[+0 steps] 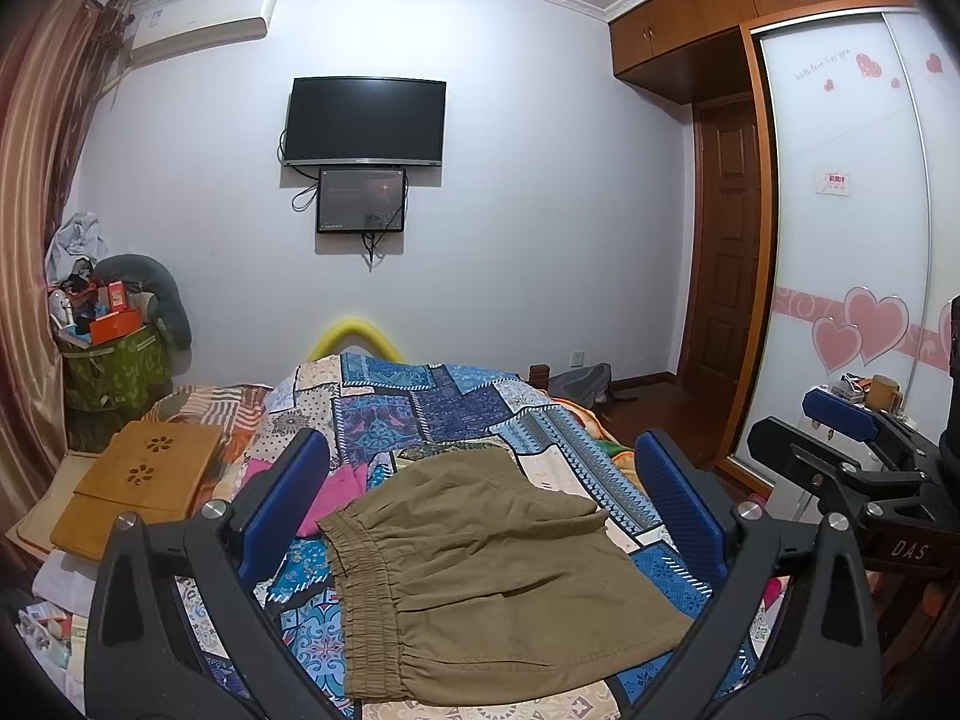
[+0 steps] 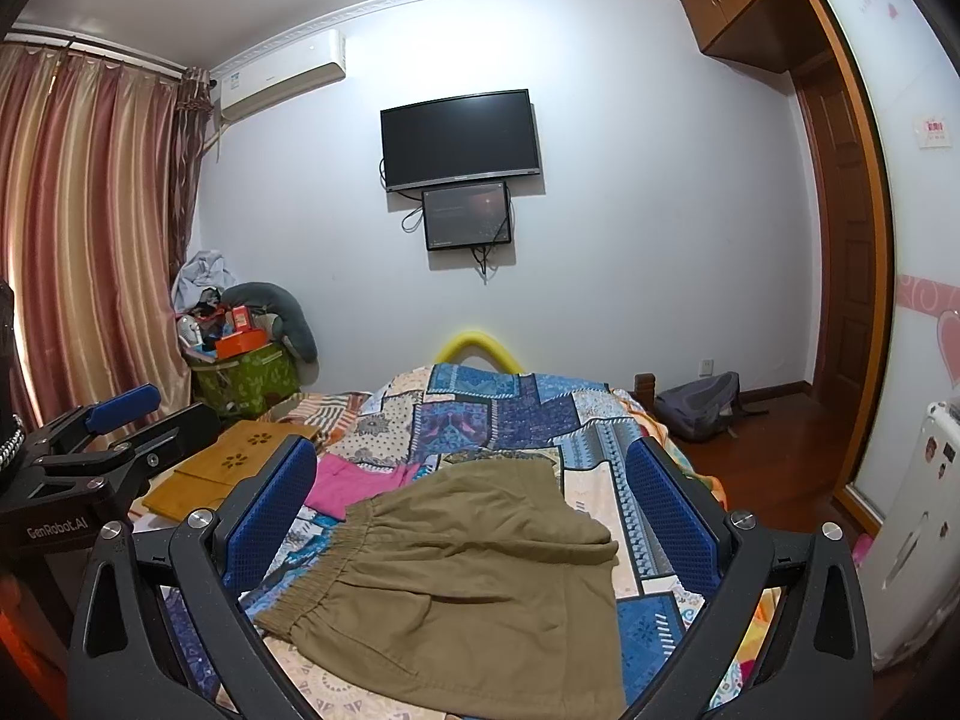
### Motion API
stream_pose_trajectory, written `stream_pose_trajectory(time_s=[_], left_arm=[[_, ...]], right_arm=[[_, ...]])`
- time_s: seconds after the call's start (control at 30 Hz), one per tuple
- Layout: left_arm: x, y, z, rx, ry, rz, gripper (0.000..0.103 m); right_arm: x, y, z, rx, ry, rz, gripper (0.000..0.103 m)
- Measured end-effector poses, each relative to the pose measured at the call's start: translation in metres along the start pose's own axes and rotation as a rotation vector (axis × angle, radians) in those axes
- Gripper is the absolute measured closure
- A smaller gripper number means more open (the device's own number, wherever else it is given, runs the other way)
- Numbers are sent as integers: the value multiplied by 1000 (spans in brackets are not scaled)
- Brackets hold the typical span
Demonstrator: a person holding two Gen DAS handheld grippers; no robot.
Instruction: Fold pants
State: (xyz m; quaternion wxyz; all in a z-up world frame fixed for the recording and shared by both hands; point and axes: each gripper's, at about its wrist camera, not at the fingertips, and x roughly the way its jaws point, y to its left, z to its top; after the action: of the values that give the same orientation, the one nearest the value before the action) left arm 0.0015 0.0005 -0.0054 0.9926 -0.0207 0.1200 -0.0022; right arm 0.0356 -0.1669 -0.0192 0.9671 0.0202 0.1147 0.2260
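Observation:
Olive-brown shorts (image 1: 480, 564) with an elastic waistband on the left lie on the patchwork bedspread (image 1: 420, 408), one side folded over the other. My left gripper (image 1: 480, 480) is open, held above the shorts with nothing between its blue pads. My right gripper (image 2: 474, 486) is open too, above the same shorts (image 2: 474, 576), empty. The right gripper shows at the right edge of the left wrist view (image 1: 840, 426); the left gripper shows at the left edge of the right wrist view (image 2: 120, 414).
A pink garment (image 2: 354, 480) lies beyond the shorts. A wooden lap tray (image 1: 144, 474) sits on the bed's left. A full green basket (image 1: 114, 360) stands by the curtains. A backpack (image 2: 702, 402) lies on the floor right of the bed, near the wardrobe (image 1: 840, 240).

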Motion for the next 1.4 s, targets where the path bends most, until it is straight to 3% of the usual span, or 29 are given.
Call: stream_pose_trajectory(time_s=[1.4], left_arm=[[-1,-3,1,12,0,1,0]], right_arm=[[6,-1,-6,10,11,1,0]])
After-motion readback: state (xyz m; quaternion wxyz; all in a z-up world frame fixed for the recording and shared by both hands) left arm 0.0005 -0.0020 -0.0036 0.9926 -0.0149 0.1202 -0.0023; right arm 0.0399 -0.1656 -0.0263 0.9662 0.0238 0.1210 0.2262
